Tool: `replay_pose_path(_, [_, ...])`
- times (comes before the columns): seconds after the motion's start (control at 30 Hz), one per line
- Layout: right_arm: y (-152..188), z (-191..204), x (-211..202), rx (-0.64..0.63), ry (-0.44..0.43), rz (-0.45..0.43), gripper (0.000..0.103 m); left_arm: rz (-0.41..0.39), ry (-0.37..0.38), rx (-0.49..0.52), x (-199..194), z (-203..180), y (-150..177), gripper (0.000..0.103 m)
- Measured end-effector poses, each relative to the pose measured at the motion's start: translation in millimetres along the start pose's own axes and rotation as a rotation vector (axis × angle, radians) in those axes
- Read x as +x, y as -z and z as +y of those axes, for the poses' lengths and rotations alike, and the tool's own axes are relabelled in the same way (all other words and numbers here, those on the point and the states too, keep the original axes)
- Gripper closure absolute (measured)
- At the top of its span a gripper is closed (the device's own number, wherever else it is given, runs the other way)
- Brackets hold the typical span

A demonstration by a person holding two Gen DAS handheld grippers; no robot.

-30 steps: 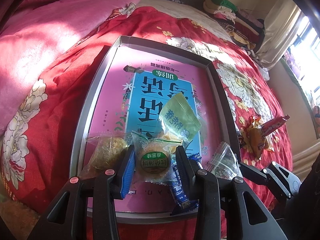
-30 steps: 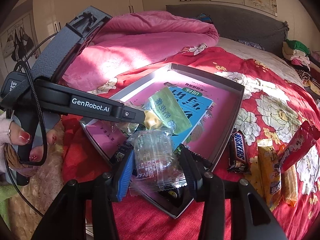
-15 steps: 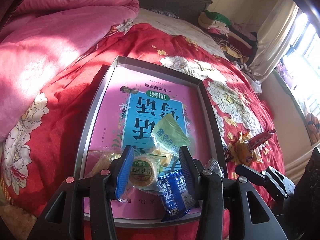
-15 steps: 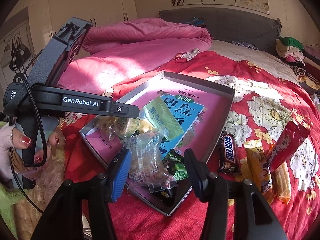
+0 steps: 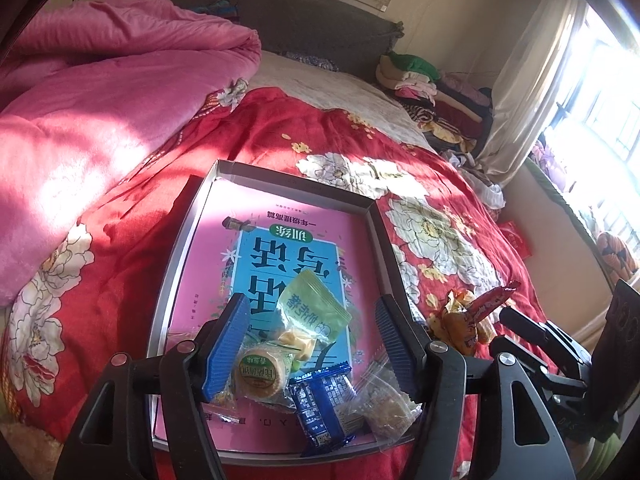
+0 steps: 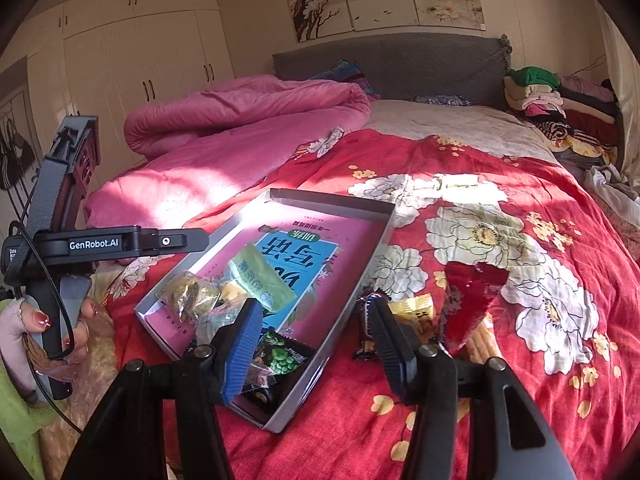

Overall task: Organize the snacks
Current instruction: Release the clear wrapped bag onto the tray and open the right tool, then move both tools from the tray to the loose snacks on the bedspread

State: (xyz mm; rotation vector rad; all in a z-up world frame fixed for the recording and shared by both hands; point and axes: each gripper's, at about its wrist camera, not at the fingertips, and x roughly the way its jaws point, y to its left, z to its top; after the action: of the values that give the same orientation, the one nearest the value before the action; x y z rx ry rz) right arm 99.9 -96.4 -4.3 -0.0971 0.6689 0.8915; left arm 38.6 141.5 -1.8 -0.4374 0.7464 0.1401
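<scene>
The left gripper (image 5: 312, 340) has released the round cake (image 5: 262, 368), jaws opening, now lying in the tray (image 5: 176, 256) on the bed (image 5: 132, 280). The right gripper (image 6: 316, 340), jaws apart and empty, has dropped its clear packet (image 5: 386, 404), half-hidden in its own view; only there the chocolate bar (image 6: 366, 346) shows

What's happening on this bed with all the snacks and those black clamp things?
A person is sorting snacks into a shallow box on the red bedspread, a two-finger gripper in each hand. The left gripper is opening above a round pastry lying in the box. The right gripper is open and empty. A red packet still lies outside.
</scene>
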Motion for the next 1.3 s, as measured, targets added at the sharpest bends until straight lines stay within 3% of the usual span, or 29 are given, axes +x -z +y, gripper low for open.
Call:
replay_pose_path(0.53, [-8,-54,-33,0.098,0.131,-0.065,0.045,-0.006,0.071,0.063,-7,-31,4,0.034])
replay_pose_path(1.3, [-1,-77,-29,0.134,0.123,0.014,0.045,0.14,0.184,0.261,27,-127,38,0.034])
